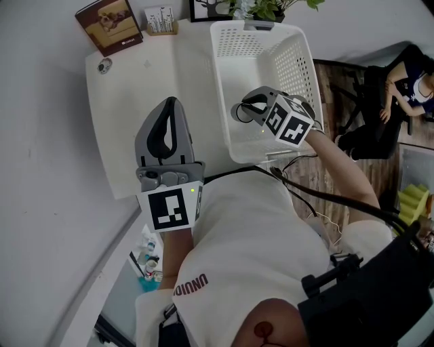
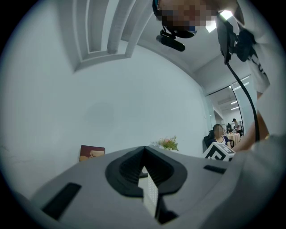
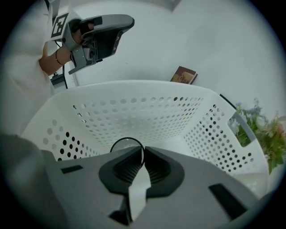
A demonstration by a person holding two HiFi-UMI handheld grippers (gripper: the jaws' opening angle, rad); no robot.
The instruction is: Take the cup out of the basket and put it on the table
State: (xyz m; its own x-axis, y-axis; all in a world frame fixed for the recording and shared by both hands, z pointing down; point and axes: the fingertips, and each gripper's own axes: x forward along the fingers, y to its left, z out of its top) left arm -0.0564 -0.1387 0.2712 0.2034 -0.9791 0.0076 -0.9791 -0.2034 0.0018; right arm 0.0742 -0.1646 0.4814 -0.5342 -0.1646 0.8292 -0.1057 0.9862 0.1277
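A clear cup point(image 3: 124, 145) shows in the right gripper view as a round rim low inside the white perforated basket point(image 3: 134, 114). My right gripper point(image 3: 143, 150) is shut on that rim, its jaws pinching the cup's wall. From the head view, the right gripper point(image 1: 245, 108) reaches down into the basket point(image 1: 218, 81) and covers the cup. My left gripper point(image 1: 170, 101) hovers over the white table point(image 1: 129, 108), left of the basket. Its jaws point(image 2: 144, 166) are shut on nothing and point level at the wall.
At the table's far edge are a brown book point(image 1: 108, 24), a small card holder point(image 1: 160, 20), a picture frame point(image 1: 203, 9) and a plant point(image 1: 266, 8). A small round object point(image 1: 104, 66) lies near the left corner. A seated person point(image 1: 407, 85) is off to the right.
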